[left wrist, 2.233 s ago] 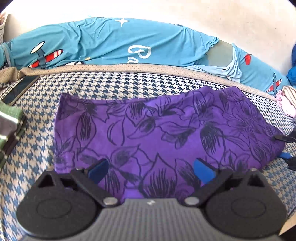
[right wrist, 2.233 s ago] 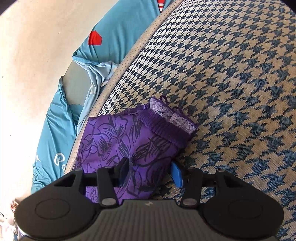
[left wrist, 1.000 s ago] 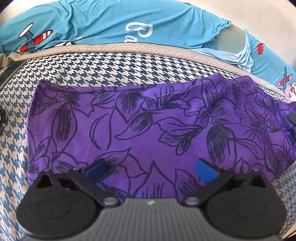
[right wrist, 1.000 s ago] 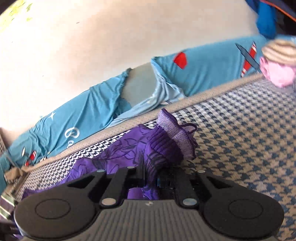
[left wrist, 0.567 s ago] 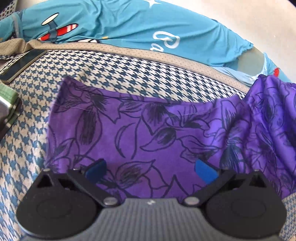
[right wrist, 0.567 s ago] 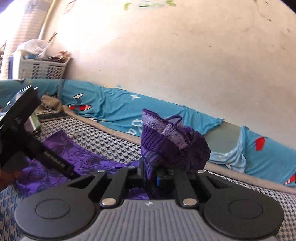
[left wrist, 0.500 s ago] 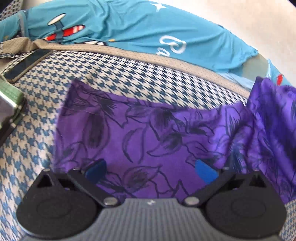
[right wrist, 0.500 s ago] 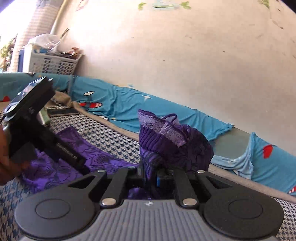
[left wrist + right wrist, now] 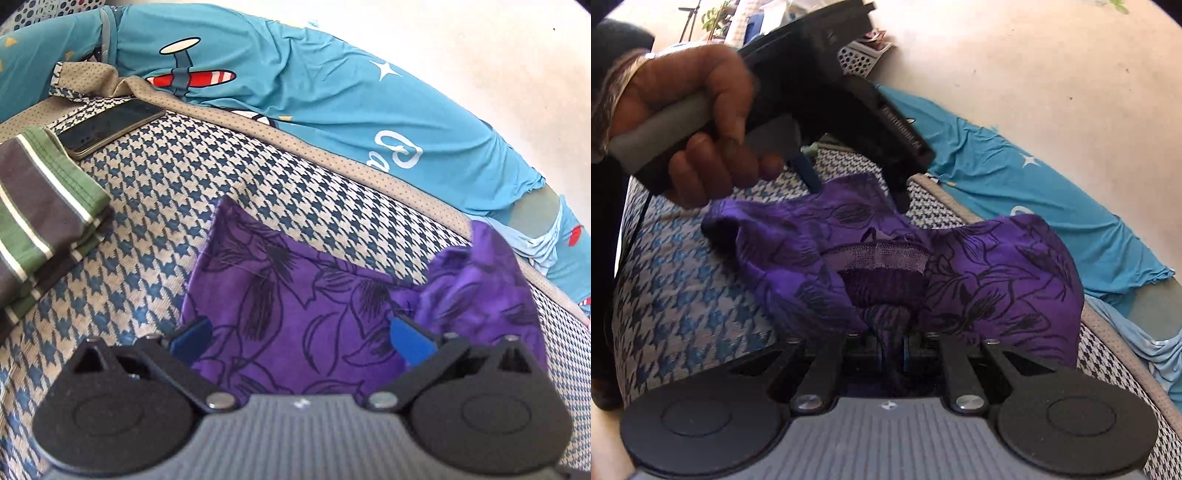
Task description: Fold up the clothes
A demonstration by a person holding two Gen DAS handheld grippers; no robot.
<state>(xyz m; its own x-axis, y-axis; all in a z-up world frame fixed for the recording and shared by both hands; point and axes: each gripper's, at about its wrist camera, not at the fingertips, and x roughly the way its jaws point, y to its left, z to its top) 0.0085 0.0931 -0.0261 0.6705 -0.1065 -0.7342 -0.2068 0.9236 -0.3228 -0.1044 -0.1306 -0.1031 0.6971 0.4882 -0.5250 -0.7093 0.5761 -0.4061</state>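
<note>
Right wrist view shows your right gripper [image 9: 892, 354] clamped on the waistband end of the purple floral garment [image 9: 990, 280], which you have swung up off the checked mattress [image 9: 676, 295] and carried across toward the other end; a second ago that end was only just lifted beside the blue sheet [image 9: 1052, 206], and now it hangs over the flat half with the pale inner band facing you. Your left hand [image 9: 690, 122] holds the left gripper [image 9: 299, 336] just above the far edge of the cloth. In the left wrist view its fingers [image 9: 410, 341] stand wide apart with nothing between them, over the part of the garment lying flat, and the raised fold now shows at the right of that view, closer in than half a second ago. I judge the fold in half is about midway: the carried end has yet to be laid down and lined up. A folded striped cloth [image 9: 40, 218] and a phone [image 9: 110, 127] lie at the mattress edge. Behind your hand a white basket [image 9: 862, 55] holds items too small to make out.
</note>
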